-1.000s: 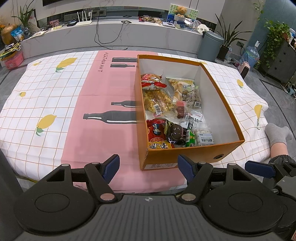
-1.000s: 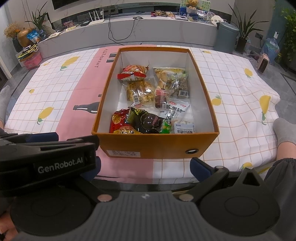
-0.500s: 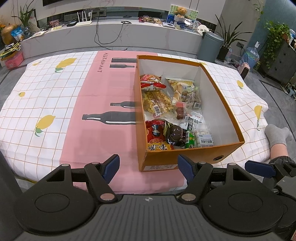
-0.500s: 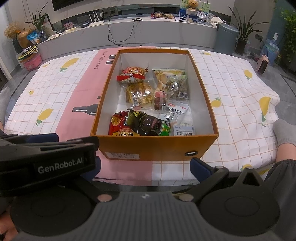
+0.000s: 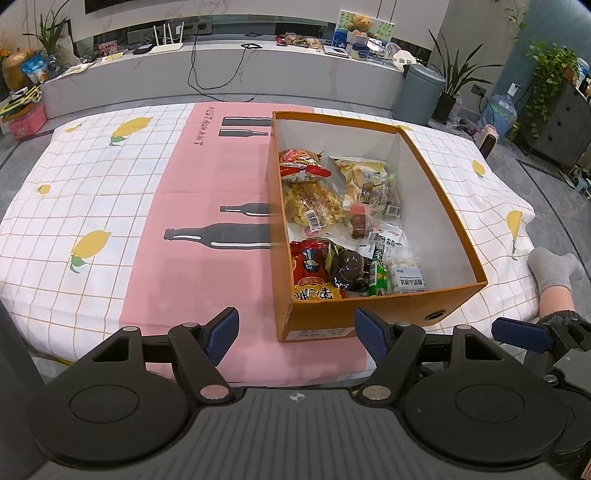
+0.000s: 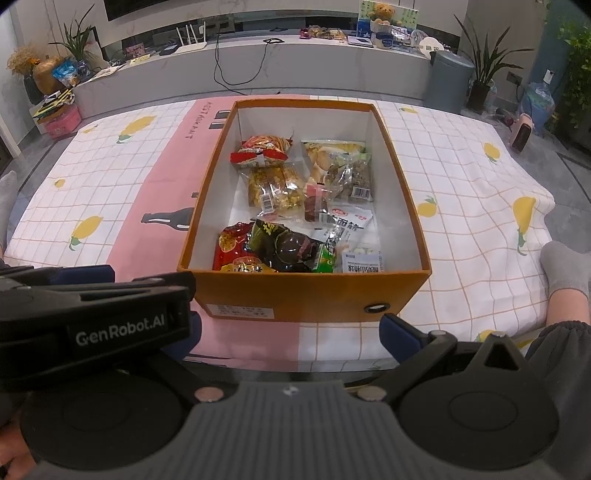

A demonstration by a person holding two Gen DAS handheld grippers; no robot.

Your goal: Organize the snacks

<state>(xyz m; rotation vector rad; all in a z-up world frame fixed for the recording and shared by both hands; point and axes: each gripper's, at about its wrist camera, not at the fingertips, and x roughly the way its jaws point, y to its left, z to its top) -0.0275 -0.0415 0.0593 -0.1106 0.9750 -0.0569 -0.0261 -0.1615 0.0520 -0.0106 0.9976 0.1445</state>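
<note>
Grippers are held nearest, before the table edge: the left gripper (image 5: 295, 328) is spread and empty, the right gripper (image 6: 291, 332) likewise. Beyond, snack packets (image 6: 295, 206) are seen inside an orange box (image 6: 306, 291) on the patterned tablecloth (image 5: 110, 206).

A long pale counter (image 5: 258, 74) runs along the far wall, cluttered with a white router (image 5: 168, 46), a black cable (image 5: 207, 74) trailing down its front, packets and a teddy bear (image 5: 360, 22). A grey bin (image 5: 419, 92) stands at its right end beside a potted plant (image 5: 458, 74). Further right are a water jug (image 5: 498, 110), trailing green plants (image 5: 546, 70) and a dark drawer cabinet (image 5: 561, 118). The floor (image 5: 554, 206) is grey tile. The tabletop wears a checked cloth (image 5: 92, 192) with lemons and a pink stripe.
</note>
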